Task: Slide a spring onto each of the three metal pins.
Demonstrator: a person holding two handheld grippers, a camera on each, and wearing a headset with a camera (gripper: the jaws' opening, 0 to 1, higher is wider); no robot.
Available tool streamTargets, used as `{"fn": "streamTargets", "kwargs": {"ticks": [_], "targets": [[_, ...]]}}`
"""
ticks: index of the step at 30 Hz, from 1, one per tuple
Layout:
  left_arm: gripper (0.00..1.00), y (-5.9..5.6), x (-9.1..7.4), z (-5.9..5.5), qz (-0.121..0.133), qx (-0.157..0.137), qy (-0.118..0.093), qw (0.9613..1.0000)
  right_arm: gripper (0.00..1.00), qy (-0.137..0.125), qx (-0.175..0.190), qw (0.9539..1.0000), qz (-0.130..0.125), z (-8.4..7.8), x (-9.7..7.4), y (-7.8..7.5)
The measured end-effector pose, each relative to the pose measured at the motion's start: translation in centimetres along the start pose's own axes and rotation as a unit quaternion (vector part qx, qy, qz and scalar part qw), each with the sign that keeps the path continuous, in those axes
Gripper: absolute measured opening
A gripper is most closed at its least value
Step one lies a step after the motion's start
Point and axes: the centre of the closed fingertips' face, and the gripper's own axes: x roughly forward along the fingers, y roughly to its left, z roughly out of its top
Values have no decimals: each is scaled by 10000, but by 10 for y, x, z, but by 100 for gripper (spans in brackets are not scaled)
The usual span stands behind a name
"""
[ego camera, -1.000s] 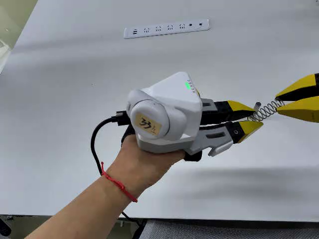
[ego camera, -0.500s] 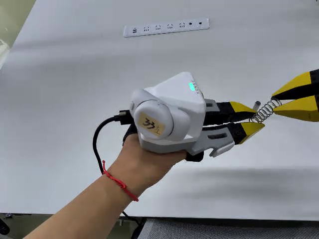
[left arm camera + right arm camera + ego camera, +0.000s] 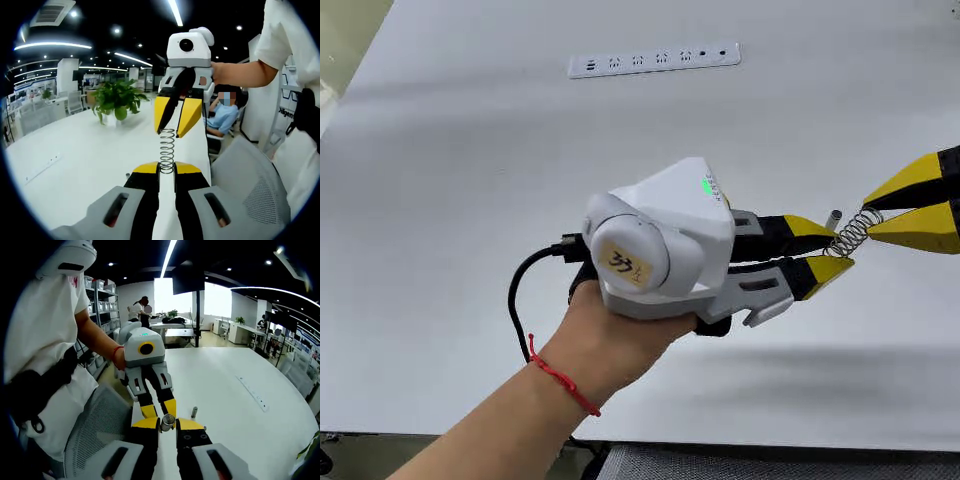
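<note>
The spring (image 3: 853,232) had shortened and tipped steeper within the last second. We judged that the grippers had drawn together, with no coil yet on a pin. It hung over the tabletop (image 3: 470,200) toward its near edge, the left gripper (image 3: 842,244) clamped on one end and the right gripper (image 3: 869,215) on the other. A pin (image 3: 833,217) stood just beside the left end; held or standing, we could not tell. A power strip (image 3: 655,57) lay near the far edge. Around us ran an open office with a plant (image 3: 117,100) and a mesh chair (image 3: 100,415).
</note>
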Motion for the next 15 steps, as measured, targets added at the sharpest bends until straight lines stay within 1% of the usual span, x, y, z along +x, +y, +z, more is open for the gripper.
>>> {"fn": "streamTargets", "kwargs": {"ticks": [3,6,7,8,10,11,14,15], "targets": [[6,1,-1,0,7,-6,5,10000,15,132,-64,9999,36,-1,-1,0],[6,0,0,-1,-14,-5,20,10000,16,441,-325,9984,147,-2,-3,-1],[6,-1,0,-1,-30,2,28,10000,17,578,-416,9972,210,-2,-2,-1],[6,-1,0,-1,-43,-1,30,10000,19,657,-479,9963,272,-2,-1,0],[6,-2,1,-1,-63,-1,23,10000,20,856,-662,9932,424,-2,2,2],[6,-2,2,0,-76,-7,15,10000,20,1020,-824,9902,476,-4,4,1],[6,-2,2,1,-87,0,5,10000,20,1280,-1051,9842,633,-6,8,3],[6,-2,2,1,-89,4,-5,10000,19,1419,-1183,9800,742,-7,9,4]]}}
